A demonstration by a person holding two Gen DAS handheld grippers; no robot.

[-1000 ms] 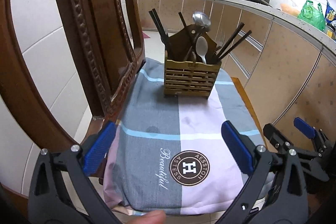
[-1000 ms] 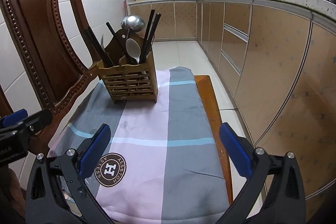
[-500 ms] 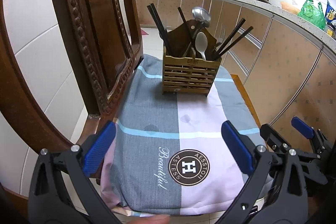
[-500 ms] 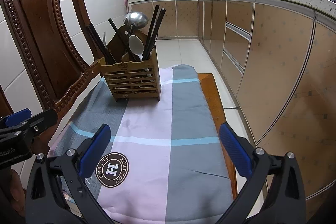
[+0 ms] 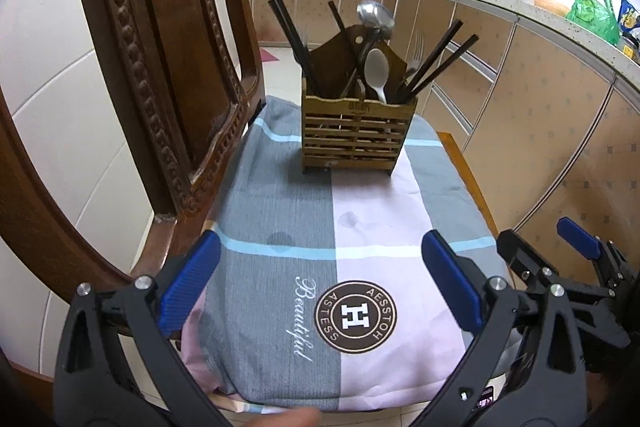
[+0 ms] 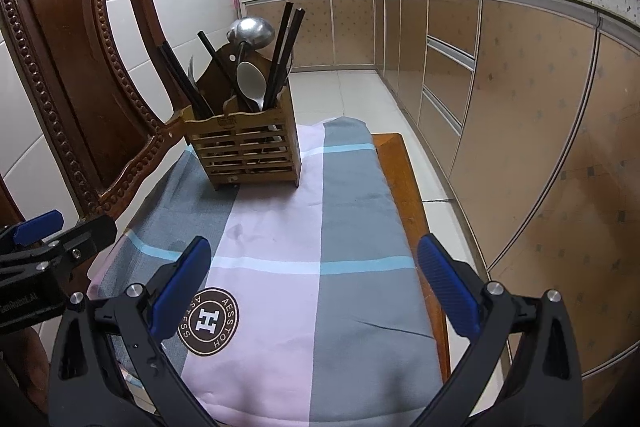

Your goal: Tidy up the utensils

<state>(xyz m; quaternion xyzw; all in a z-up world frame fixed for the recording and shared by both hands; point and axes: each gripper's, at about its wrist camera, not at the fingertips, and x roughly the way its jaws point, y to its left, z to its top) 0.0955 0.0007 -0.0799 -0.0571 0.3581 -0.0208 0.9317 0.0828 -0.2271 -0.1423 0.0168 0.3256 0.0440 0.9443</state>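
A slatted wooden utensil holder (image 5: pixel 354 137) (image 6: pixel 246 147) stands upright at the far end of a cloth-covered chair seat. It holds black chopsticks (image 5: pixel 294 41) (image 6: pixel 284 53), a metal ladle (image 5: pixel 374 17) (image 6: pixel 254 33), a white spoon (image 5: pixel 377 69) (image 6: pixel 251 81) and a fork (image 5: pixel 416 57). My left gripper (image 5: pixel 320 287) hangs open over the near end of the cloth, nothing between its blue pads. My right gripper (image 6: pixel 314 287) is open too, beside it on the right, also empty.
The pink and grey cloth (image 5: pixel 360 227) (image 6: pixel 304 247) covers the seat; a carved wooden chair back (image 5: pixel 160 67) (image 6: pixel 72 59) rises at left. Kitchen cabinets (image 6: pixel 520 107) run along the right, with pots and a green bag (image 5: pixel 592 15) on the counter. Tiled floor lies beyond.
Both grippers have moved a little forward toward the utensil holder, which now looks larger. Both stay open and empty.
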